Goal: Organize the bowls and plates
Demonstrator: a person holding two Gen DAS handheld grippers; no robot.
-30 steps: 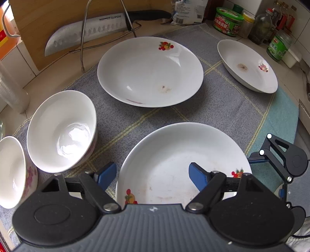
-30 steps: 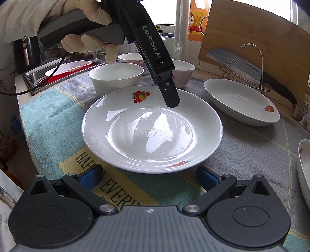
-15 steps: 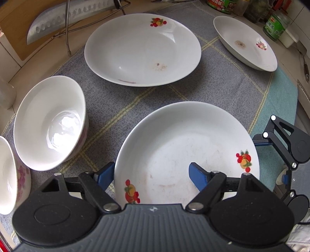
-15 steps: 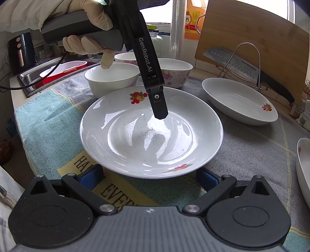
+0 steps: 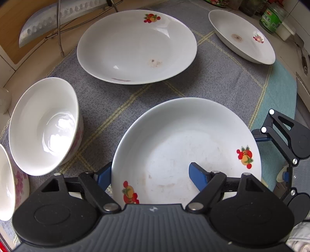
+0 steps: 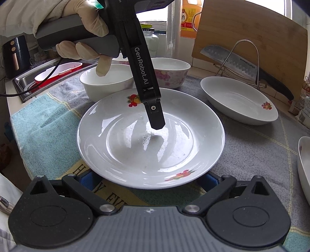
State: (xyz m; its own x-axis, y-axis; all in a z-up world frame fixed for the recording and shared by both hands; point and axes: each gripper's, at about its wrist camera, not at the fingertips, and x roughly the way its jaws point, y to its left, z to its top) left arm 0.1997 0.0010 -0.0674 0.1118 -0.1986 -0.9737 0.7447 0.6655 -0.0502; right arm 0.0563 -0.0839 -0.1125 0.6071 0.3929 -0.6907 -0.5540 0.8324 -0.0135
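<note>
A white plate with fruit prints (image 5: 186,139) (image 6: 151,147) lies on the grey cloth in front of both grippers. My left gripper (image 5: 149,174) is open and straddles the plate's near rim: one finger is inside the plate, the other outside the rim. That inner finger (image 6: 155,114) shows in the right wrist view, its tip low over the plate's middle. My right gripper (image 6: 147,178) is open at the plate's opposite edge, its blue pads partly hidden under the rim. A second plate (image 5: 135,46) and a third (image 5: 242,36) lie further off. Two bowls (image 5: 42,124) stand to the left.
A knife on a wire rack (image 6: 236,62) leans on a wooden board (image 6: 251,33) at the back. A sink with a red tray (image 6: 50,75) is at the left. Jars (image 5: 271,17) stand at the far right corner.
My left gripper has come down and forward over the near plate, its inner finger now low over the plate's middle. My right gripper has closed in until the rim covers its pads.
</note>
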